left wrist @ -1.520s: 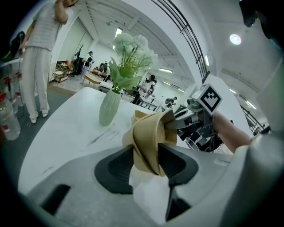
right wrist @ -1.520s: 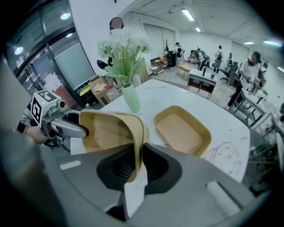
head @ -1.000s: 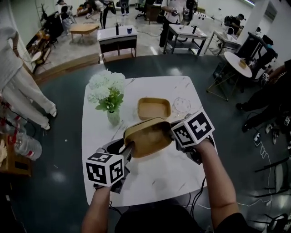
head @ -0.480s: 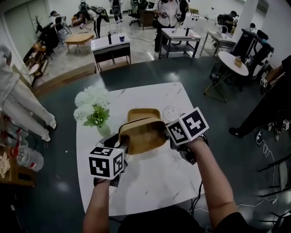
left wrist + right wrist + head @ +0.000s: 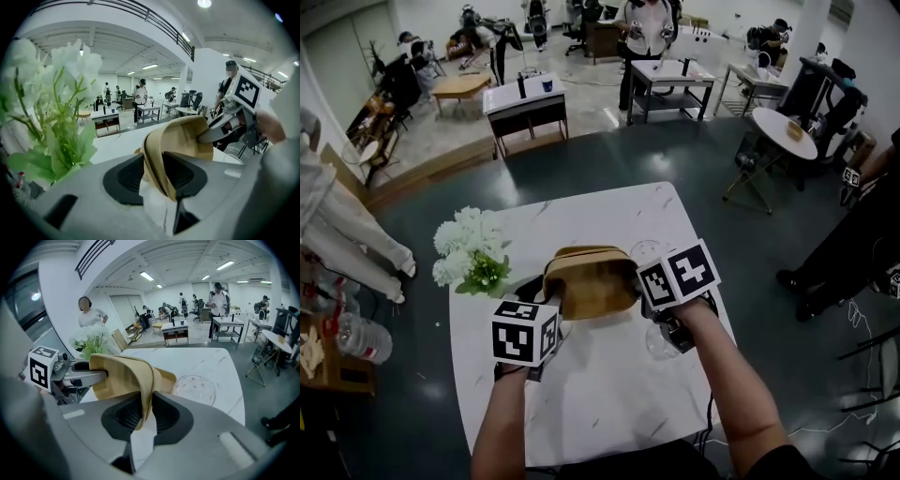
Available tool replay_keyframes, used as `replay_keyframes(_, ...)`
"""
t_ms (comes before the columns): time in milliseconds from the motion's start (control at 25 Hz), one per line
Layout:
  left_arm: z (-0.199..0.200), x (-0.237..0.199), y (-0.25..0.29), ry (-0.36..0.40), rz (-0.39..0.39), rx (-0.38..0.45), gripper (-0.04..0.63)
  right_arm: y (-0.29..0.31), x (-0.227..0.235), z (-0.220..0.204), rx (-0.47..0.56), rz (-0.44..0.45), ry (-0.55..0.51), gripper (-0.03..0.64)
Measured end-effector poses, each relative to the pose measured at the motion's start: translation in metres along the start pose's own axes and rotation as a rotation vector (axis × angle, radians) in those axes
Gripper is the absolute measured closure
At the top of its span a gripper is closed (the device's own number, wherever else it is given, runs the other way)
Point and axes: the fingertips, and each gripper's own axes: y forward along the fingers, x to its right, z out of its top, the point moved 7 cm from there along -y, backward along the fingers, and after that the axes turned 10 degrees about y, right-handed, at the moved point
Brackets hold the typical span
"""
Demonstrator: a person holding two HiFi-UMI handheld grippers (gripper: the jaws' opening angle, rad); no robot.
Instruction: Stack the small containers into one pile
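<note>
Both your grippers have carried the tan container (image 5: 589, 281) forward over the marble table (image 5: 581, 403), so it now hangs above the second container (image 5: 167, 378) and almost hides it; the stacking drop looks close. Your left gripper (image 5: 159, 180) has just been closing its jaws on the rim at one short end, and your right gripper (image 5: 143, 416) is clamped on the other. Its long axis runs from gripper to gripper, across your view, and its mouth seems tipped toward you

Large open lab hall — metal workbenches (image 5: 666, 73), people (image 5: 647, 23) around them, strip lights (image 5: 149, 276) overhead
</note>
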Motion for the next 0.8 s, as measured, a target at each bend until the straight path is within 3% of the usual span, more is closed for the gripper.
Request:
replay_keyframes(160,0.003,-0.009,0.017,0.018,-0.004,-0.015,0.468,0.013,0.01,0.001,-0.023,0.043,0.06,0.558)
replay_keyframes(400,0.007,-0.014,0.044,0.024,-0.004,-0.042,0.469,0.025,0.025,0.008,-0.055,0.035,0.08,0.552)
replay_keyframes(800,0.013,-0.025,0.068,-0.016,-0.025,-0.099,0.472,0.036,0.037,0.016,-0.081,0.058,0.121,0.537)
